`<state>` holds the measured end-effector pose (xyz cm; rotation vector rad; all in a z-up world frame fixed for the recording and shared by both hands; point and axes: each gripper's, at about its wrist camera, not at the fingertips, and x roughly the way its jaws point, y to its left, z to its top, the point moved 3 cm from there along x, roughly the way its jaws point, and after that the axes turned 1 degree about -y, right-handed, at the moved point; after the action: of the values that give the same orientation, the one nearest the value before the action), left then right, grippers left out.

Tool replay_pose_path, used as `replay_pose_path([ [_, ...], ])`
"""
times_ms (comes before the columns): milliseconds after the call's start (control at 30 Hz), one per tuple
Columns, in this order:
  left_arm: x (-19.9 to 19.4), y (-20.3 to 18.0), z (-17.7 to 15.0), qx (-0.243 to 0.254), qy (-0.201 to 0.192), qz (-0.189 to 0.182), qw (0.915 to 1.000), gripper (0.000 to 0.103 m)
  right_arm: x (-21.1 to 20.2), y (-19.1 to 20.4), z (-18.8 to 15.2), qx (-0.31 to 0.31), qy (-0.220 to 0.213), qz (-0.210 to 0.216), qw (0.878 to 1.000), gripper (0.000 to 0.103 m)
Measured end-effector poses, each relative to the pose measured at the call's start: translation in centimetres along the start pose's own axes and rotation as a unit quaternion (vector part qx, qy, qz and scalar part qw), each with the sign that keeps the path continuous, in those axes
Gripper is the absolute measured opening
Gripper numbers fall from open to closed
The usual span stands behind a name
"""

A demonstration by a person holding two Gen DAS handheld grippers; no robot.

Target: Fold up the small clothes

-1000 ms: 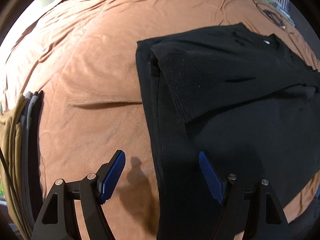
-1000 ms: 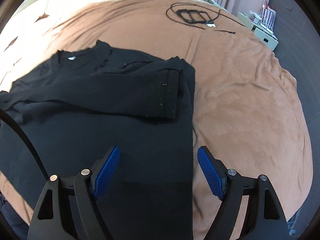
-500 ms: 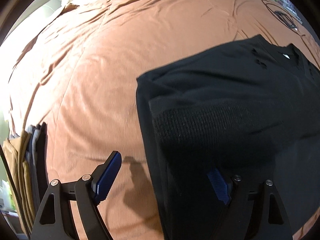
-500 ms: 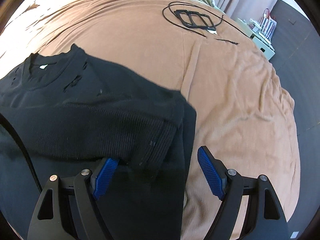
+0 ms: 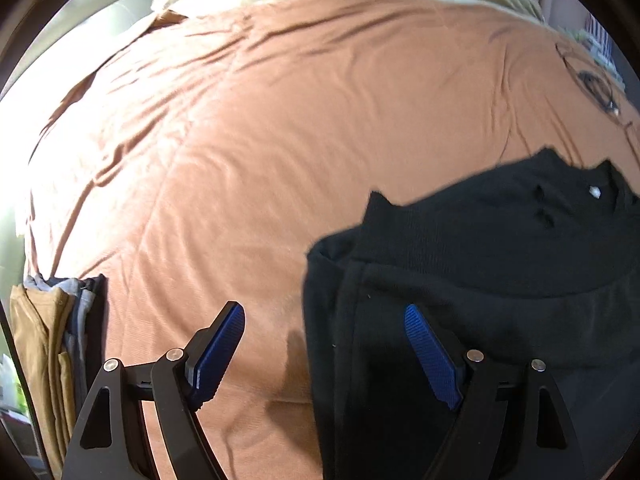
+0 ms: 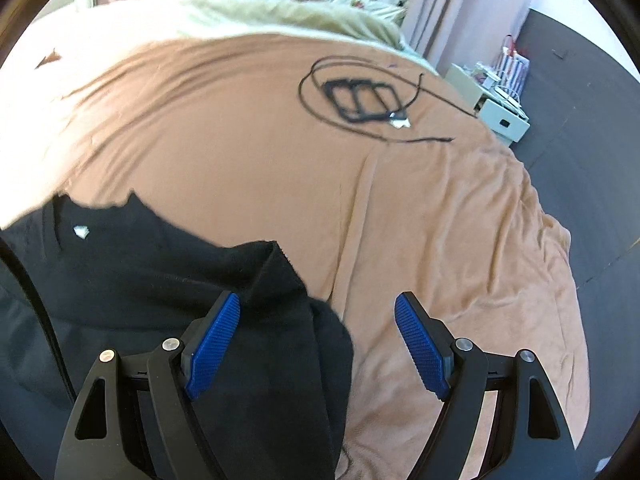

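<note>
Since a second ago both grippers have travelled up the black sweater toward its collar, so its neckline sits lower in both views. Left gripper has just been opening a little; its jaws straddle the sweater's folded edge without pinching. Right gripper stands open over the opposite edge. Sweater lies on the brown bedspread, near stacked folded clothes.

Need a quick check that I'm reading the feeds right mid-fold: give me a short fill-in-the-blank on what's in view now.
1. The garment being folded is ____ in colour.
2. It lies on a ____ bedspread.
3. Both the left tool and the right tool have ____ jaws.
4. The stack of folded clothes shows in the ____ wrist view.

Missing words: black; brown; open; left
</note>
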<state>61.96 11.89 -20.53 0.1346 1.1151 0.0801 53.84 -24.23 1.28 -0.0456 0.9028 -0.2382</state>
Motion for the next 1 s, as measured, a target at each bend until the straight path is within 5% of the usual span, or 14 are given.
replay_pose_path([
  [200, -2.3, 2.1, -1.0, -0.021, -0.02, -0.039, 0.9988, 0.083, -2.6, -1.9, -1.0, 0.029, -0.017, 0.028, 0.999, 0.079],
  [333, -3.1, 2.7, -1.3, -0.026, -0.025, -0.055, 0.9978, 0.071, -3.9, -3.5, -2.3, 0.042, -0.02, 0.049, 0.998, 0.079],
  [633, -3.3, 1.9, -2.1, -0.02, -0.027, -0.098, 0.9946, 0.063, -4.0, -4.9, -5.0, 0.009, 0.002, 0.094, 0.995, 0.079],
  [767, -2.8, 1.0, -1.4, -0.025, -0.027, -0.121, 0.992, 0.062, -3.2, -4.5, -4.4, 0.003, 0.01, 0.11, 0.994, 0.061],
  [1000, -0.9, -0.7, 0.1, -0.016, -0.011, -0.127, 0.9918, 0.061, -0.1, -4.4, -2.4, 0.018, 0.018, 0.125, 0.992, 0.059],
])
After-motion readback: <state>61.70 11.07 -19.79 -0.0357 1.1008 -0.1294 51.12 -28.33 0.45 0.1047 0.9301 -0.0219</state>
